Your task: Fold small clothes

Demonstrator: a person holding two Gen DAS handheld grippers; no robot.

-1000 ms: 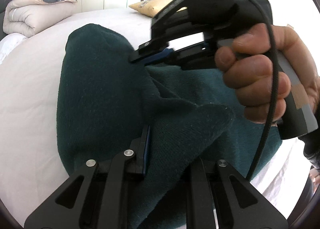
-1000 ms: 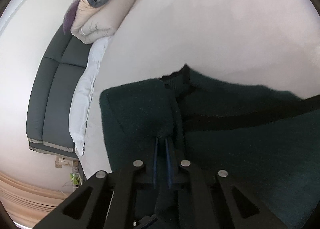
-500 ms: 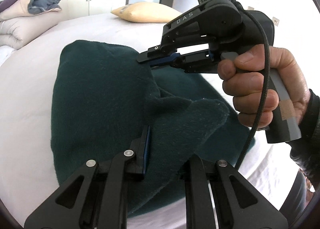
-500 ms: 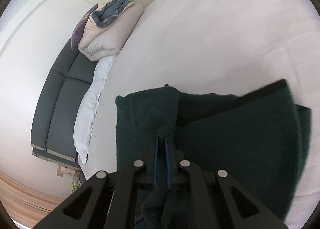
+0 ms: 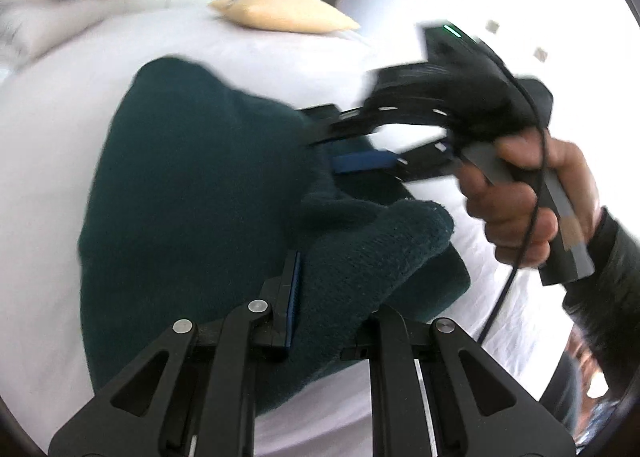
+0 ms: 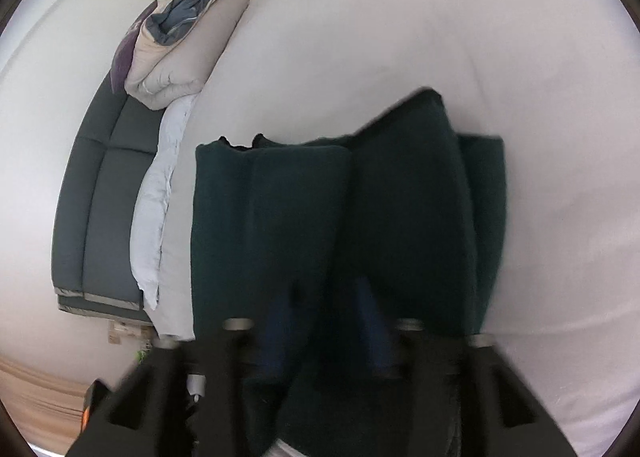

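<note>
A dark green knitted garment (image 5: 192, 193) lies folded on the white bed (image 5: 48, 129); it also shows in the right wrist view (image 6: 304, 225). My left gripper (image 5: 328, 285) is open around a raised fold of the garment, which lies between its fingers. My right gripper (image 6: 324, 321) is blurred and its jaws stand apart over the garment. In the left wrist view the right gripper (image 5: 352, 141) sits at the garment's far right edge, with its blue pads apart.
A yellow pillow (image 5: 284, 13) lies at the far side of the bed. A rolled duvet with blue cloth on it (image 6: 180, 45) rests on a dark grey sofa (image 6: 104, 193) beside the bed. A door and wardrobe stand behind.
My right gripper was shut on a corner of the garment and has opened, letting the fold drop. The garment now lies flatter, folded over itself. My left gripper's jaws have widened slightly.
</note>
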